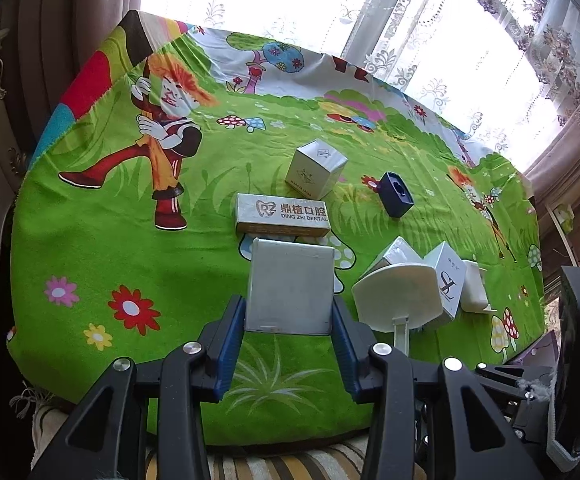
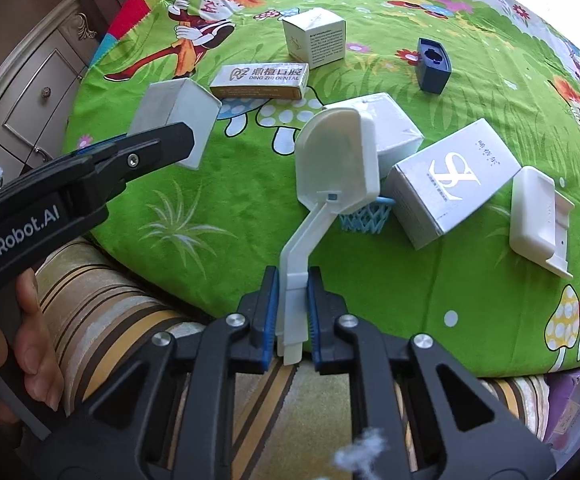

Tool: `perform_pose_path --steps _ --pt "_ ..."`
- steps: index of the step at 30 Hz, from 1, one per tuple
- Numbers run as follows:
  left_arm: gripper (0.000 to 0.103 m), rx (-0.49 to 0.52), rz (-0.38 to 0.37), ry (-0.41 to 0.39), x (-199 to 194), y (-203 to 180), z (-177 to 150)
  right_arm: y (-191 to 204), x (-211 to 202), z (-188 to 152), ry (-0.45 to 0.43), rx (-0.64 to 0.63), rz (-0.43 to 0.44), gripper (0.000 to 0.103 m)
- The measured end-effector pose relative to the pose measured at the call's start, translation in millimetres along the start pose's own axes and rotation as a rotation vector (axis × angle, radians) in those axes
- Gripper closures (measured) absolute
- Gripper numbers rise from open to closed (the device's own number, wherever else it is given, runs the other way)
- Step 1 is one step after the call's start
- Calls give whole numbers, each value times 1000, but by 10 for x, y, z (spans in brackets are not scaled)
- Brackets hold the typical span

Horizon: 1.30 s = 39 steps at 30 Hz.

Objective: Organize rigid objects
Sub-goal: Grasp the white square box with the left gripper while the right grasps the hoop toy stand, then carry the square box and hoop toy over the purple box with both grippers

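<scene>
My left gripper (image 1: 288,309) is shut on a plain white box (image 1: 290,284), its blue pads pressed on both sides and the box lifted above the green cartoon tablecloth (image 1: 130,248). The right wrist view shows that same box (image 2: 174,120) at the left. My right gripper (image 2: 293,280) is shut on the white post of a toy basketball hoop (image 2: 333,156), which stands tilted near the table's front edge, its blue net (image 2: 365,216) behind the backboard. In the left wrist view the hoop (image 1: 397,296) is just right of the held box.
Lying on the cloth are a gold dental box (image 2: 262,80), a white cube box (image 2: 315,38), a dark blue holder (image 2: 433,66), a white box (image 2: 393,128) behind the hoop, a logo box (image 2: 449,184) and a white plastic piece (image 2: 537,216). A striped cushion (image 2: 110,304) borders the front edge.
</scene>
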<state>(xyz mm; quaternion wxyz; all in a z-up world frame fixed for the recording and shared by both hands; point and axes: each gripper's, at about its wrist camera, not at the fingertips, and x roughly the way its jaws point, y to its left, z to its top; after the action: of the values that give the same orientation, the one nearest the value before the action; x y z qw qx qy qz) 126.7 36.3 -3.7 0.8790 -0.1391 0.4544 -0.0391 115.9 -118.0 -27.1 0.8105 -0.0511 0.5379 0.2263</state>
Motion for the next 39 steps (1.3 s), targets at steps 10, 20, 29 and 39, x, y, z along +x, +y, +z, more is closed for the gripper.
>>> perform_pose_path --steps 10,20,29,39 --pt "60 -14 -5 -31 -178 -71 -77 23 -323 -66 -112 -16 29 88" --pt "60 -1 -32 -49 -357 -255 -205 -69 -607 -191 -176 3 -31 88" --pt "60 34 -69 -41 -448 -547 -337 -229 -808 -327 -205 39 -88 88" --pt "60 107 -117 -23 -506 -988 -463 -556 -1103 -590 -241 116 -112 89"
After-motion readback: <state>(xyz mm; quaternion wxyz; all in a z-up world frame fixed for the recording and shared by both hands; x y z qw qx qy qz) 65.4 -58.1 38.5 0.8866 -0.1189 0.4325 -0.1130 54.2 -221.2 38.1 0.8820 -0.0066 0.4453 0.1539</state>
